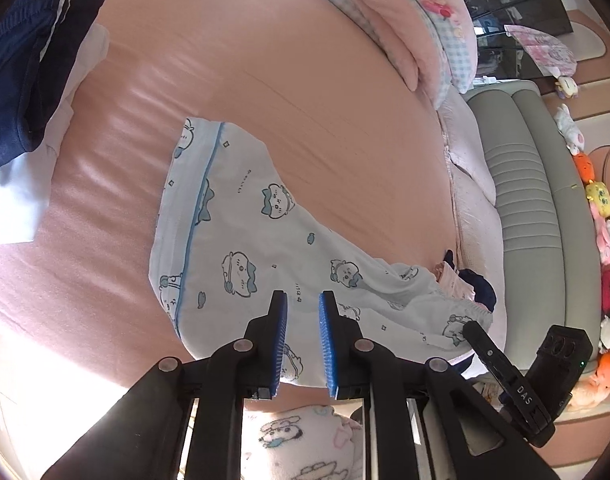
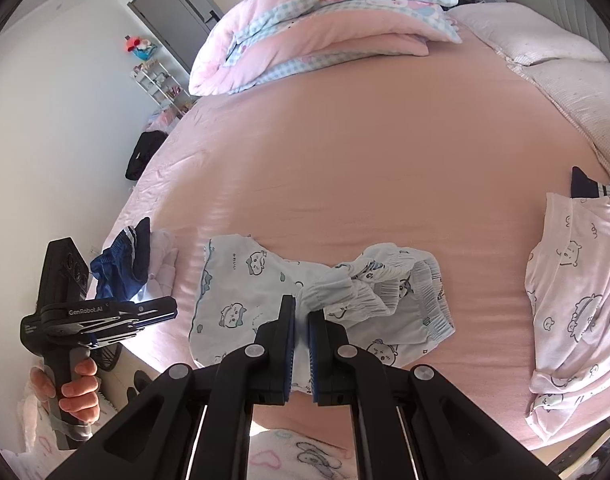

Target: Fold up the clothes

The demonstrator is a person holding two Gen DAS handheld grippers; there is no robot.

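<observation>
A bedroom: a bed (image 2: 365, 152) under a smooth salmon-pink sheet fills both views, with a puffy pink-and-gingham quilt (image 2: 325, 24) folded at its twelve o'clock edge in the right wrist view and a grey padded headboard (image 1: 533, 184) to the three o'clock side of the left wrist view.

The garment in hand is a pair of pale-blue pyjama shorts (image 2: 273, 300) printed with small cartoon animals, lying on the sheet just beyond both grippers. One half lies flat with a blue piped hem; the other half, toward three o'clock, is bunched, its gathered elastic waistband rumpled. The cloth looks thin, soft and limp.

The left gripper (image 1: 303, 304) hovers over the flat part, its blue ribbed jaws slightly apart with nothing between them. The right gripper (image 2: 301, 312) hangs above the middle, jaws all but pressed together and empty as far as shows.

The shorts appear only half laid out, so the step seems to be spreading before folding. The next move likely calls for pinching the crumpled waistband and drawing it flat toward three o'clock.

A navy garment with white stripes (image 2: 125, 264) lies at nine o'clock, and pink printed pyjamas (image 2: 573, 300) wait at three o'clock.
</observation>
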